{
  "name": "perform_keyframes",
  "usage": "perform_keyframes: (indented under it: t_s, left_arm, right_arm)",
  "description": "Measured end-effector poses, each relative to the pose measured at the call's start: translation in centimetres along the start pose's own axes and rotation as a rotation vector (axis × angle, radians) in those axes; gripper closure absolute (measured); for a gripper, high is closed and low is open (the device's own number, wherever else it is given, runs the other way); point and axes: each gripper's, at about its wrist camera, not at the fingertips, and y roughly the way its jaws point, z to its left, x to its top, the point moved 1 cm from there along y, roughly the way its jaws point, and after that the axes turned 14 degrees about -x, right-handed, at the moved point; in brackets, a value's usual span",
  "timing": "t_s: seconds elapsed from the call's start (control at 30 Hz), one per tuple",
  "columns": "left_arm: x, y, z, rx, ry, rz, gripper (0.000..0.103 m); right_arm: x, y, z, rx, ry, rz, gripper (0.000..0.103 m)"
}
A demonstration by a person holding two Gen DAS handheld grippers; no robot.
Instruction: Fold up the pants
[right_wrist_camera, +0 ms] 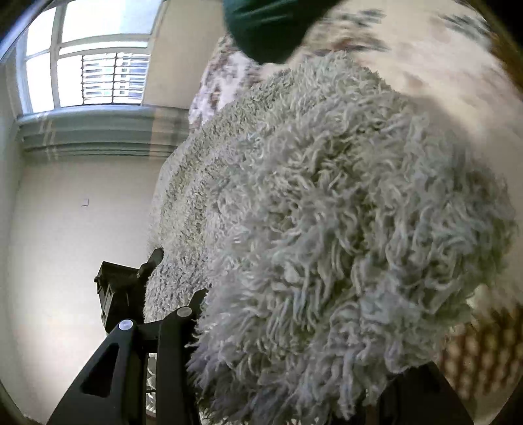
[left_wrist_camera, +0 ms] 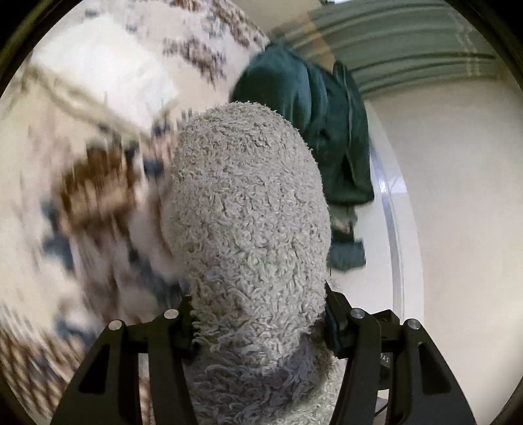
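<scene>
Fluffy grey fleece pants (left_wrist_camera: 251, 229) fill the middle of the left wrist view, lifted off the surface. My left gripper (left_wrist_camera: 258, 327) is shut on a fold of them, its fingers pressed against the fleece on both sides. In the right wrist view the same grey pants (right_wrist_camera: 327, 229) bulge over my right gripper (right_wrist_camera: 294, 343), which is shut on the fabric; its right finger is hidden under the pile. The left gripper's body (right_wrist_camera: 121, 287) shows beside the pants in the right wrist view.
A dark green garment (left_wrist_camera: 313, 130) hangs beyond the pants, also at the top of the right wrist view (right_wrist_camera: 264, 26). A cream blanket with brown and blue pattern (left_wrist_camera: 98, 163) lies to the left. A white wall (left_wrist_camera: 457, 212) and a window (right_wrist_camera: 91, 62) stand behind.
</scene>
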Motion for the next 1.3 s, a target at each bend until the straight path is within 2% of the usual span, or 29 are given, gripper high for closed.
perform_keyframes:
  t_s: [0.1, 0.13, 0.27, 0.37, 0.5, 0.6, 0.63, 0.7, 0.77, 0.8, 0.83, 0.9, 0.97, 1.07, 1.17, 1.23, 1.3]
  left_arm:
    - [7.6, -2.3, 1.7, -0.013, 0.022, -0.026, 0.05]
    - [10.8, -3.2, 2.6, -0.013, 0.03, -0.037, 0.05]
    - [20.2, -5.2, 6.3, -0.005, 0.05, -0.061, 0.05]
    - [26.4, -6.2, 10.4, 0.007, 0.055, -0.073, 0.05]
    - [31.6, -7.4, 16.6, 0.044, 0.034, -0.09, 0.05]
    - [32.7, -8.5, 20.9, 0.078, -0.008, -0.08, 0.05]
    - [32.8, -8.7, 21.9, 0.092, -0.012, -0.073, 0.05]
    - [32.3, -9.1, 22.9, 0.087, -0.019, -0.057, 0.049]
    - [32.2, -9.4, 23.1, 0.102, -0.032, -0.041, 0.045]
    - [31.9, -9.6, 22.9, 0.119, -0.034, -0.032, 0.041]
    - [31.9, -9.8, 22.5, 0.14, -0.031, -0.028, 0.039]
    - [31.6, -10.2, 21.7, 0.195, -0.011, -0.014, 0.032]
    - [31.5, -10.2, 20.5, 0.278, 0.011, -0.009, 0.027]
    - [30.8, -11.0, 17.7, 0.436, 0.114, -0.024, 0.026]
    - [29.4, -11.2, 14.2, 0.647, 0.236, -0.025, 0.026]
    - [27.7, -11.4, 11.6, 0.757, 0.306, -0.026, 0.026]
    - [26.2, -11.7, 9.6, 0.793, 0.345, -0.028, 0.026]
  right_arm:
    - [3.1, 4.2, 6.0, 0.003, -0.024, -0.024, 0.059]
    - [4.0, 6.2, 7.5, 0.004, -0.027, -0.03, 0.059]
    - [8.3, 14.7, 13.3, 0.012, -0.03, -0.046, 0.059]
    - [10.8, 20.9, 15.3, 0.016, -0.031, -0.043, 0.059]
    - [12.7, 28.6, 17.2, -0.004, -0.037, -0.011, 0.059]
    - [12.4, 33.0, 17.2, -0.049, -0.033, 0.02, 0.059]
    - [12.7, 34.1, 17.4, -0.064, -0.036, 0.025, 0.055]
    - [12.5, 34.8, 17.3, -0.107, -0.042, 0.03, 0.044]
    - [13.7, 35.5, 17.4, -0.16, -0.056, 0.044, 0.029]
    - [13.8, 35.3, 17.4, -0.209, -0.068, 0.048, 0.012]
    - [13.9, 35.1, 17.3, -0.249, -0.08, 0.045, 0.004]
    - [13.7, 33.9, 17.4, -0.333, -0.112, 0.03, 0.004]
    - [13.7, 32.8, 18.2, -0.421, -0.137, 0.007, 0.004]
    - [13.4, 29.8, 20.7, -0.577, -0.193, -0.071, 0.004]
    - [13.6, 26.3, 24.1, -0.734, -0.24, -0.151, 0.0]
    - [11.6, 23.0, 25.3, -0.841, -0.278, -0.21, 0.0]
    - [11.2, 21.1, 27.8, -0.899, -0.311, -0.266, 0.0]
